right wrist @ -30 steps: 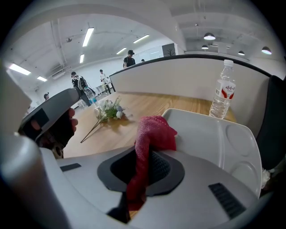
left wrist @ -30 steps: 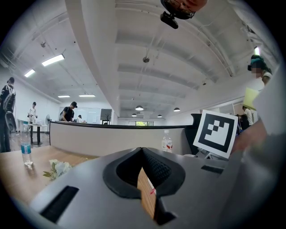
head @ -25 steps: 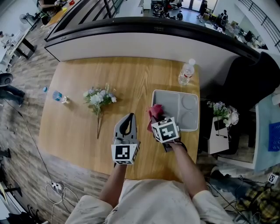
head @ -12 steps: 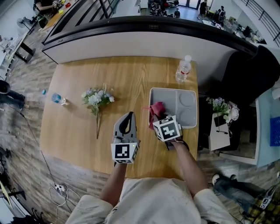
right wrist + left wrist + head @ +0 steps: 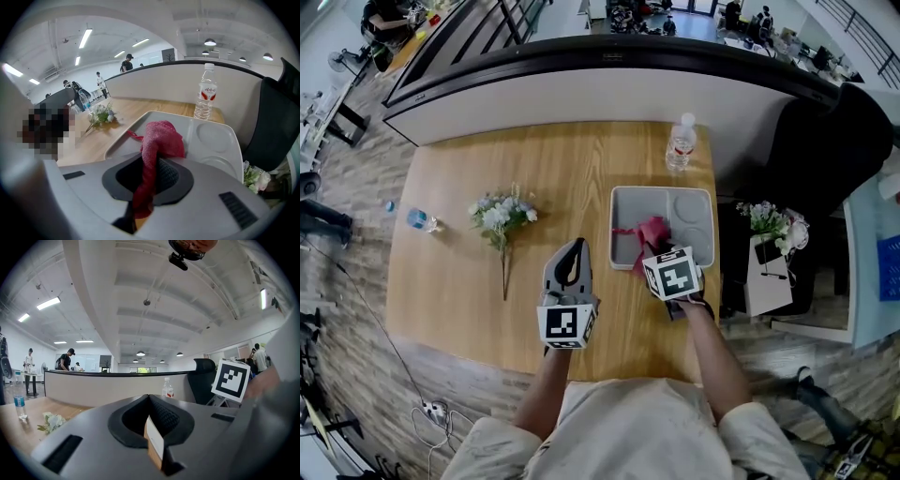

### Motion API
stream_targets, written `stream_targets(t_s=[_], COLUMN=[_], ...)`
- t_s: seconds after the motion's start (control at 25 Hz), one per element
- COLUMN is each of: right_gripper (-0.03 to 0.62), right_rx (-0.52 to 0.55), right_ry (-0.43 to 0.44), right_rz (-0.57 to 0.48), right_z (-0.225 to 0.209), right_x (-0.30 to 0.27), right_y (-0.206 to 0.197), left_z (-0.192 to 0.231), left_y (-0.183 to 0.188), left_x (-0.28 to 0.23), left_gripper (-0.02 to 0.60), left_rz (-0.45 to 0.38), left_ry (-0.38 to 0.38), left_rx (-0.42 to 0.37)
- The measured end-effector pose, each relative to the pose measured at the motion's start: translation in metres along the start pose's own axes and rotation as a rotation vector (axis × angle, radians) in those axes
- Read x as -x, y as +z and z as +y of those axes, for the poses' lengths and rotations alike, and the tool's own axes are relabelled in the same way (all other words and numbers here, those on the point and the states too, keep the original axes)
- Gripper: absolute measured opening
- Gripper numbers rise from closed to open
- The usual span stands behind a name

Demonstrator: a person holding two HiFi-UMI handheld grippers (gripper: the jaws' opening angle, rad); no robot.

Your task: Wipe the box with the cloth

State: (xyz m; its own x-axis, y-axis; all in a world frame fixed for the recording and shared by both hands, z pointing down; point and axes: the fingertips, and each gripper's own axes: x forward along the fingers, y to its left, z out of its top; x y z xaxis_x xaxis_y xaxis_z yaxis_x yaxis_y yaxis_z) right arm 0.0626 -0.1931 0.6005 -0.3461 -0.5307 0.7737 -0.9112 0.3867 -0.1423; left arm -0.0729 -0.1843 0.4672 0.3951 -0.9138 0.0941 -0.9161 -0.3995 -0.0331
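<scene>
While the right gripper (image 5: 654, 253) pinched the cloth (image 5: 652, 232) over the box (image 5: 694, 204) at the edge of the table (image 5: 459, 281), the left gripper (image 5: 571, 255) sat closed and empty, so wiping might shove the unheld box off.

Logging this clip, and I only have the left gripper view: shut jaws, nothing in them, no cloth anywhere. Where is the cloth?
Observer: The red cloth is pinched in the right gripper, with its bunched end sticking out past the jaws.
Operator: Is it at the box?
Observer: Yes. In the head view it is over the large left section of the grey box. I cannot tell whether it presses on the bottom.
Operator: And where is my left gripper relative to that box?
Observer: The left gripper is to the box's left, over bare table, apart from the box and the cloth.
</scene>
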Motion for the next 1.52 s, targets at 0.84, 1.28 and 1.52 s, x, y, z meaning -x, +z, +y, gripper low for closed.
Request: stream_targets(t_s=[0.84,1.28,1.52], right_gripper=[0.058,0.061,0.061], right_rx=[-0.08,-0.127,-0.185], right_ry=[-0.173,-0.268,-0.249], right_rz=[-0.001,-0.035,-0.051], right_z=[-0.098,-0.14,-0.146], right_x=[0.044,0.073,0.074], right_y=[-0.034,-0.055,-0.059], left_z=[-0.031,-0.058,-0.066], left_y=[0.0,-0.002,-0.002], left_x=[-0.01,-0.017,-0.019], left_gripper=[0.014,0.014,0.014], left_rz=[0.003,0.007,0.008], left_ry=[-0.058,-0.101,-0.106], left_rx=[-0.004,-0.003,-0.008])
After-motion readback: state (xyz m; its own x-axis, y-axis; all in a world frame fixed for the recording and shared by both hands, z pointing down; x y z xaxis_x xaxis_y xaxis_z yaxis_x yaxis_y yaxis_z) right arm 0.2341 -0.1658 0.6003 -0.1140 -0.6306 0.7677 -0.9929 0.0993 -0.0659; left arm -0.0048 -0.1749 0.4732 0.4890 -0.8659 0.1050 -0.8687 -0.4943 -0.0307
